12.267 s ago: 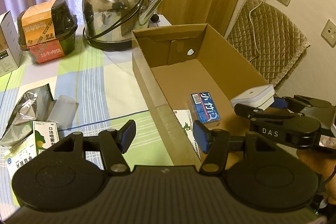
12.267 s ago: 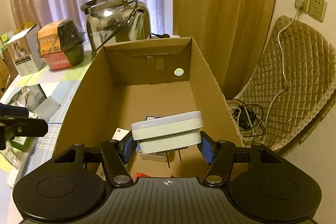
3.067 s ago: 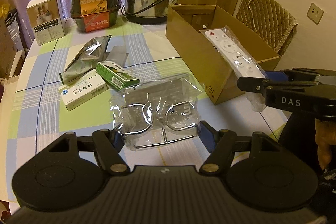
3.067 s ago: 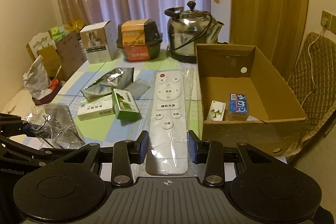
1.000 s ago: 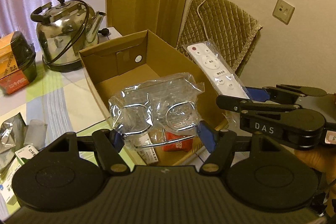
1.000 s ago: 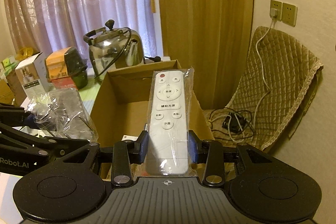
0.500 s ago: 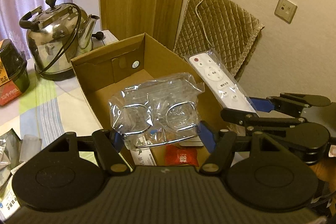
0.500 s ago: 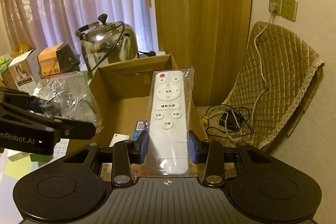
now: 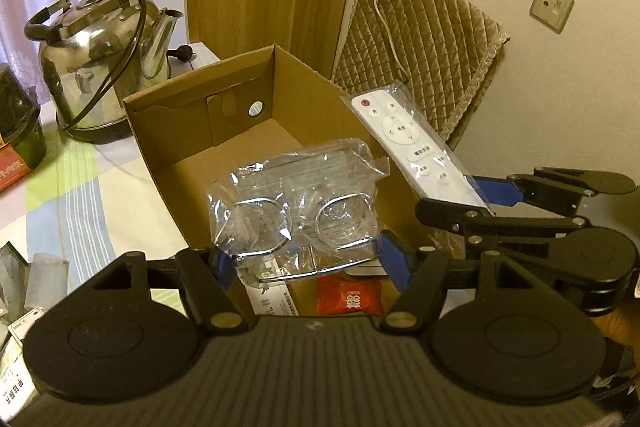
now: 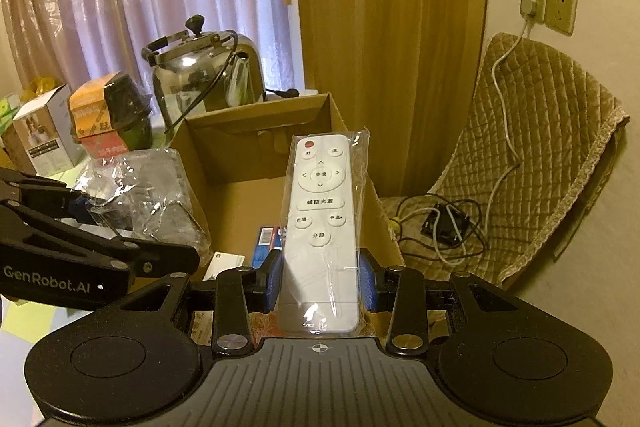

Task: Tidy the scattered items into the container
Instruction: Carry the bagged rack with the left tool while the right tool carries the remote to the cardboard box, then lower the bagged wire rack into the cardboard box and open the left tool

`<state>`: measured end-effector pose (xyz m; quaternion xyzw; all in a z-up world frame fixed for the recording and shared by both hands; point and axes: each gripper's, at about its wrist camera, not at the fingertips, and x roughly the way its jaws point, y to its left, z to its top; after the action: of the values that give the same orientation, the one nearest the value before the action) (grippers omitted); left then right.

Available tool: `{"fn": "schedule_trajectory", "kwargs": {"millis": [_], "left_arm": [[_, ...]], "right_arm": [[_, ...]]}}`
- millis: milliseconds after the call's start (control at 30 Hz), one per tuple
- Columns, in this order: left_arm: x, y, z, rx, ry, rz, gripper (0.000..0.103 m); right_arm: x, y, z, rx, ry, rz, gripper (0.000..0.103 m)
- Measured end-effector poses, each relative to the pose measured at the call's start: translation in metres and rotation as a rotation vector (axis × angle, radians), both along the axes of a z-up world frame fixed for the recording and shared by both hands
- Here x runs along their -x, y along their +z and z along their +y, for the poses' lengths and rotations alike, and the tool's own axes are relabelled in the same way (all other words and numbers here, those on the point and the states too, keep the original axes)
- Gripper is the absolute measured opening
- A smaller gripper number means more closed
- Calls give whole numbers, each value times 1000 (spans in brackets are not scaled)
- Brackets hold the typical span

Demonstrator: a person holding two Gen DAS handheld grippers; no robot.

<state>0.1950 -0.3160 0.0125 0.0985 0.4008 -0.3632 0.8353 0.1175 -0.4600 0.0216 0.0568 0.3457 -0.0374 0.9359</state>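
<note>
Left wrist view: your left gripper (image 9: 302,261) is clamped on a crinkled clear plastic bag of wire rings (image 9: 296,203), which has moved from the table to hang above the open brown cardboard box (image 9: 240,115).

Right wrist view: your right gripper (image 10: 320,283) grips a bagged white remote control (image 10: 322,227), now over the box too. Both look ready to release.

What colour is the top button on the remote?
Red; the other buttons and the body of the remote are white. It shows best in the right wrist view.
</note>
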Motion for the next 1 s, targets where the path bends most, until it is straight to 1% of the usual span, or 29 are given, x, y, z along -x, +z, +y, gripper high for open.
{"fn": "schedule_trajectory", "kwargs": {"millis": [733, 767, 800, 833, 1000], "left_arm": [[-9, -15, -6, -35, -6, -1, 68], [-9, -15, -6, -34, -3, 1, 69], [-9, -16, -6, -35, -1, -1, 77], [-9, -16, -5, -37, -1, -9, 79], [-6, -14, 7, -35, 23, -25, 79]], "right_arm": [[-8, -12, 2, -4, -2, 26, 41], [-9, -12, 2, -3, -1, 26, 41], [-9, -12, 2, -1, 1, 27, 41], [-9, -13, 2, -1, 2, 28, 41], [-10, -12, 1, 2, 5, 27, 41]]}}
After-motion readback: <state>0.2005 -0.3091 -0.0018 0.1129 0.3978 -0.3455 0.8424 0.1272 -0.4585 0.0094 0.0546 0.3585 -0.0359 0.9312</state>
